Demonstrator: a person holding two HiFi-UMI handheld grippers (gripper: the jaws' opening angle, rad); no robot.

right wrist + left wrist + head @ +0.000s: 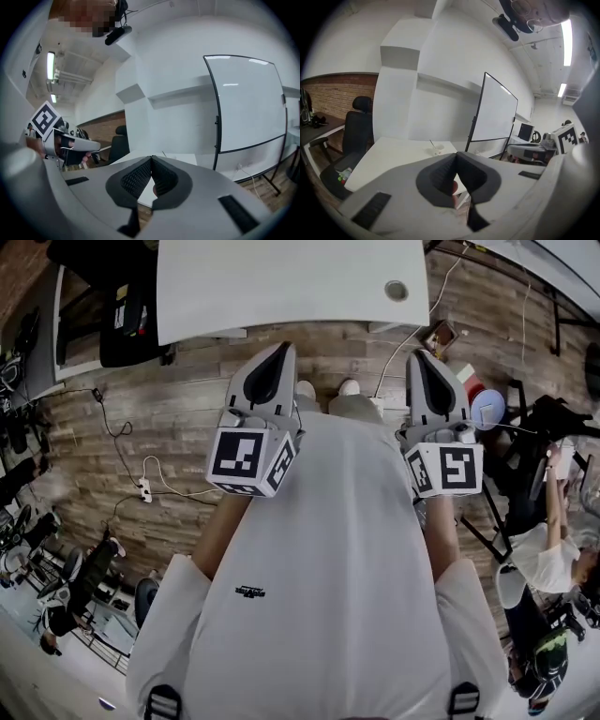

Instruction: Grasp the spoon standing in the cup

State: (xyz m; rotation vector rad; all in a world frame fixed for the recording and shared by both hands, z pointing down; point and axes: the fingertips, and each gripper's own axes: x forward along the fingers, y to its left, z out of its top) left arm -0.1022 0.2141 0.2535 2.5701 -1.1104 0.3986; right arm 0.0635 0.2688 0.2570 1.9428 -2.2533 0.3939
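Observation:
A small white cup [436, 150] stands on the white table [389, 157], with a thin spoon [432, 143] leaning out of it to the left. From the head view the cup [396, 290] is a small ring near the table's [281, 282] right corner; the spoon cannot be made out there. My left gripper [280, 352] and right gripper [420, 358] are held close to the person's white shirt, well short of the table. Both are shut with nothing between the jaws. The closed tips of the left gripper [456, 155] point toward the cup.
A black office chair [355, 133] stands at the table's left side. A whiteboard on a stand [494, 115] is to the right of the table. Cables and a power strip [145, 489] lie on the wooden floor. Seated people [548, 554] are at the right.

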